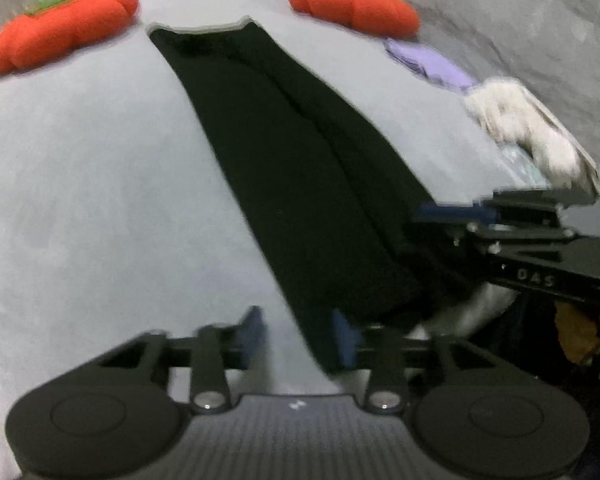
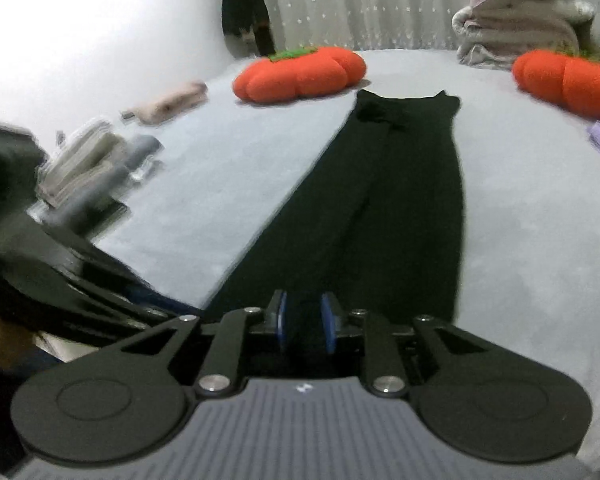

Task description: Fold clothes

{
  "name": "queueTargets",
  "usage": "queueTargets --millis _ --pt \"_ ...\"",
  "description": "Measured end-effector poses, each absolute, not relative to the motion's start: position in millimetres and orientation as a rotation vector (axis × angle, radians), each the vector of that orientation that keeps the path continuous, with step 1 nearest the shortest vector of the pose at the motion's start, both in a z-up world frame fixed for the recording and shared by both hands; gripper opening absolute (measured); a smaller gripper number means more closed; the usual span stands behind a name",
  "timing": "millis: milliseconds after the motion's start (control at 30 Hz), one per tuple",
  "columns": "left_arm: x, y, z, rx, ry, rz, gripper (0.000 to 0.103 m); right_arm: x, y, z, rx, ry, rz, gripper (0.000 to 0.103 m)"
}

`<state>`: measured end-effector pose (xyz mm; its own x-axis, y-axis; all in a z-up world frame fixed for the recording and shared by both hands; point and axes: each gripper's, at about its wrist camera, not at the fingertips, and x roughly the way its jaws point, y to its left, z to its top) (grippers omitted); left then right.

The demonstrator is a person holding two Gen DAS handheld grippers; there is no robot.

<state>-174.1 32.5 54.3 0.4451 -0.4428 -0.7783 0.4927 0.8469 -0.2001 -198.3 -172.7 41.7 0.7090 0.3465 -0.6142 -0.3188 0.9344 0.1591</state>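
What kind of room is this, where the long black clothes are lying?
Probably a bedroom. The black garment lies on a wide grey bed, with orange pumpkin cushions at its far end, a starry curtain behind, and a pile of folded blankets.

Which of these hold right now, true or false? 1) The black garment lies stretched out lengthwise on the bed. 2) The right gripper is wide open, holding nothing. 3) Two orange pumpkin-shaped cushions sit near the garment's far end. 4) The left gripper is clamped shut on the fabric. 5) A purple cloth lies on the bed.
1) True: the black garment runs long and narrow across the grey bed.
2) False: the right gripper is pinched on the garment's near end.
3) True: one orange cushion to the left, the other to the right.
4) False: the left gripper is open, fingers apart over the near edge.
5) True: the purple cloth lies right of the garment.
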Motion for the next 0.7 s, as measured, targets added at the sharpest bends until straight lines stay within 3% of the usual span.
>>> queueTargets --millis 267,467,700 --pt "-125 77 80 -0.208 0.877 -0.538 0.043 -130 -212 71 0.097 0.722 0.401 0.024" --pt "-86 31 72 -0.245 0.904 -0.563 0.042 -63 -243 84 0.136 0.777 0.483 0.024" --pt "-85 -28 52 -0.138 0.933 -0.7 0.038 20 -216 75 -0.176 0.795 0.478 0.024"
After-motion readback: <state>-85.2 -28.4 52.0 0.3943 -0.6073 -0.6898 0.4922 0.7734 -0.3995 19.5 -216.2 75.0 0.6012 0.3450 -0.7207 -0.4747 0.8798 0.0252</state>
